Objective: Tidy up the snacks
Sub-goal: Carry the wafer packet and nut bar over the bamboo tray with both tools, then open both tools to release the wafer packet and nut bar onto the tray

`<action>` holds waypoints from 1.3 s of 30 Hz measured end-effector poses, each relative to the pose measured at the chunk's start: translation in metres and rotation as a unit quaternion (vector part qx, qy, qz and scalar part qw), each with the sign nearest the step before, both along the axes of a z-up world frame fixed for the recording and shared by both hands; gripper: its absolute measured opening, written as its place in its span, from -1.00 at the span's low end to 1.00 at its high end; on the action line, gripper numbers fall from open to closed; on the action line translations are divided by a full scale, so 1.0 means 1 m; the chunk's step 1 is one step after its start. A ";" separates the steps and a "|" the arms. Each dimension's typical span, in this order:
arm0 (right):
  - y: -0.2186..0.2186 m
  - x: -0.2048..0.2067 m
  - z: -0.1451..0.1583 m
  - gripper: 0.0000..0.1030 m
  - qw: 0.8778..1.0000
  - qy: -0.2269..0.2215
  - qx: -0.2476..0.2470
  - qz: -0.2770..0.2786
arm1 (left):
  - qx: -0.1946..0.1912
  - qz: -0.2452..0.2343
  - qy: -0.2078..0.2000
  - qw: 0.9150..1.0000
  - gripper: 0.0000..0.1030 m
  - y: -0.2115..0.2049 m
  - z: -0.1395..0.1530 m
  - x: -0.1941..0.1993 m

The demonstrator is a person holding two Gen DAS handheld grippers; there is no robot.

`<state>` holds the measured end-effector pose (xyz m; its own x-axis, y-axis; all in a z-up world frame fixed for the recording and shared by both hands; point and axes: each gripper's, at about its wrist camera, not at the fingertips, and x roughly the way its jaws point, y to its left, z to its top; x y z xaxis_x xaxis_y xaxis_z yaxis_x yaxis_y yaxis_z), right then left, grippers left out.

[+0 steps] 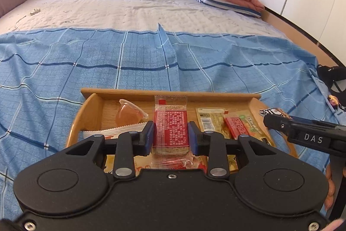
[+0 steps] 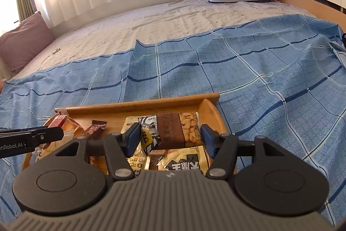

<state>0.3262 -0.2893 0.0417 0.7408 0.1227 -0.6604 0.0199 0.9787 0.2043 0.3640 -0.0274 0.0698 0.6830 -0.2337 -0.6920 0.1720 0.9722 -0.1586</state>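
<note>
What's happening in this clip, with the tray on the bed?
A person is sorting snacks with two handheld grippers over a wooden tray on a blue plaid cloth. The left gripper is shut on a red-wrapped snack bar. The right gripper is shut on a brown packet of seeds. Several other snack packets already lie in the tray, including a jelly cup.
</note>
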 end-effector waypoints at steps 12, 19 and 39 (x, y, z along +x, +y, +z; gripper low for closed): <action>0.008 0.031 -0.027 0.22 1.000 0.024 -0.014 0.009 | 0.014 0.009 0.017 1.000 -0.39 -0.008 -0.031 0.036; 0.012 0.036 -0.037 0.22 0.999 0.031 -0.015 0.010 | 0.018 0.007 0.017 1.000 -0.39 -0.012 -0.039 0.038; 0.016 0.031 -0.043 0.53 0.999 0.027 -0.016 0.017 | 0.028 0.003 0.022 0.999 -0.34 -0.016 -0.046 0.034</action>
<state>0.3576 -0.2732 -0.0014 0.6994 0.1251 -0.7037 -0.0036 0.9852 0.1716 0.3982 -0.0439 0.0240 0.6531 -0.1899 -0.7331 0.1600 0.9808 -0.1115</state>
